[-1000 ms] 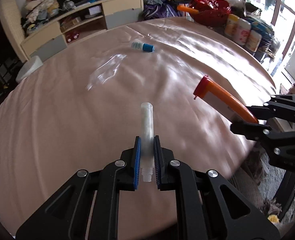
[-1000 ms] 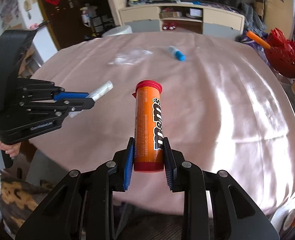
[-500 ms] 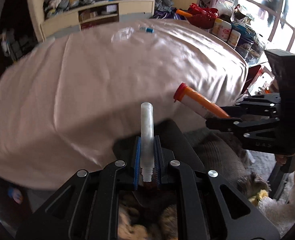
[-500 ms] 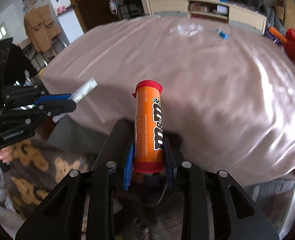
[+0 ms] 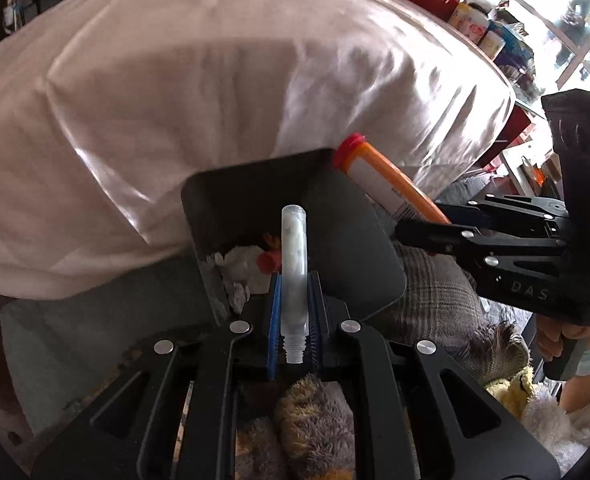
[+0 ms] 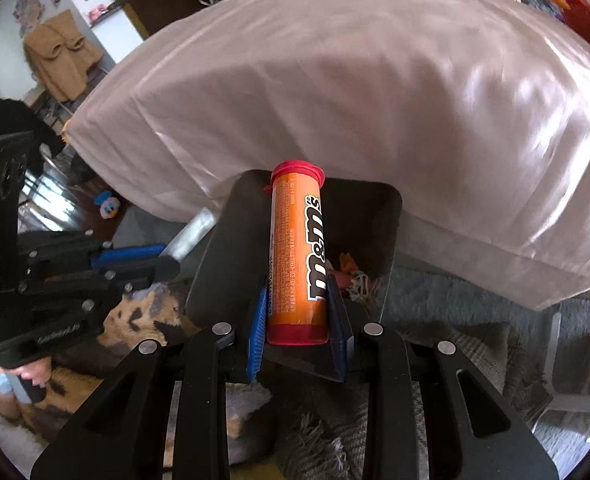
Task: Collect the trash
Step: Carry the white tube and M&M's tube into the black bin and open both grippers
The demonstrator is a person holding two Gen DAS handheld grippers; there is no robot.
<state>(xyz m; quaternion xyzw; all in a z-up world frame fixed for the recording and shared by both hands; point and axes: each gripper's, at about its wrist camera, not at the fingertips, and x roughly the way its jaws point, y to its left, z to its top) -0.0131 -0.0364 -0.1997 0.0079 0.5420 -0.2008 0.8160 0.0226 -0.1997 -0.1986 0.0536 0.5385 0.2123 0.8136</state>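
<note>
Gripping clear tube (image 5: 293, 256) w/ left hand-held gripper (image 5: 293, 320) | right (image 6: 297, 320) clamps M&M's tube (image 6: 297, 256)

Both grippers are matte black, built of flat linkage bars with open triangular cut-outs and round silver screw heads at the pivots. The left gripper (image 5: 294, 312) carries ribbed blue pads (image 5: 275, 320) on the inner faces of its fingers — the right gripper (image 6: 297, 320) has the same blue ribbed pads (image 6: 257, 332). Seen from the left wrist, the right unit's black body bears raised lettering that reads partly "DAS". Seen from the right wrist, the left unit's side carries small embossed lettering, too blurred to read — its tall back plate has round holes.
</note>
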